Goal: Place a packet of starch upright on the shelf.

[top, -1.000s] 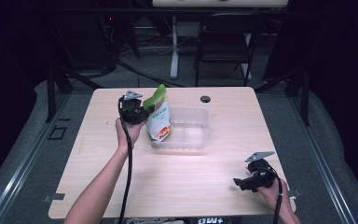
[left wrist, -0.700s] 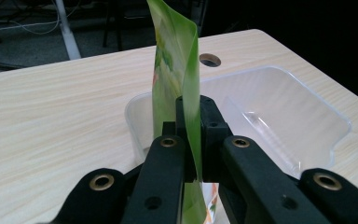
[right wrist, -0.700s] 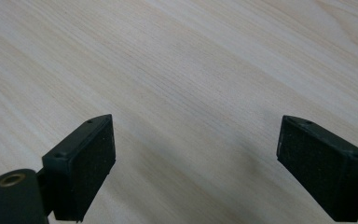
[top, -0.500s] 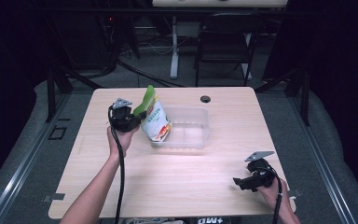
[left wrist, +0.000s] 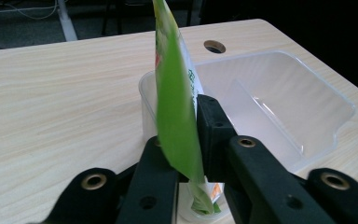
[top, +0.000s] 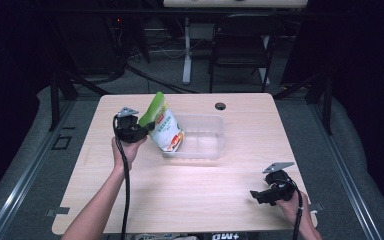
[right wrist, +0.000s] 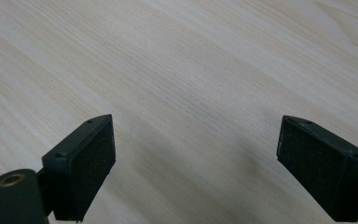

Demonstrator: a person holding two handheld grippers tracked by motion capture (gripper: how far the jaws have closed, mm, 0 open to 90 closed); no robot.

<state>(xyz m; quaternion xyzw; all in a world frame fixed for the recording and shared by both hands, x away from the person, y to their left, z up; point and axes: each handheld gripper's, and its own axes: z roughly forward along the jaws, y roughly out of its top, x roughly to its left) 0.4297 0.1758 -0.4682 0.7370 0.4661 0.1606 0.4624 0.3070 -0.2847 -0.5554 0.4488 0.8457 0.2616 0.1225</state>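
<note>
here we have the green snack pouch [top: 164, 125] pinched near its top edge by our left gripper [top: 147, 126], and its jaws have just been easing apart a little while the pouch's thin film is between the pads and seemingly touched by them on both sides. we grip it high, we judge, so that the heavier printed bottom hangs free and can be steered into the clear plastic bin [top: 215, 145]. the pouch leans with its green top toward the left and its lower corner resting at the bin's near-left corner, partly over the rim. in the left gripper view the pouch [left wrist: 177, 116] stands edge-on between the black jaws, with the bin [left wrist: 317, 88] just behind it. our left forearm reaches diagonally up the wooden table [top: 190, 195], wrist cocked so that the gripper points roughly level toward the bin. our right gripper [top: 261, 195] rests low near the table's near-right corner, well apart from the bin, its jaws spread wide with only bare tabletop between the pads [right wrist: 84, 172]; we judge it is parked out of the way.
</note>
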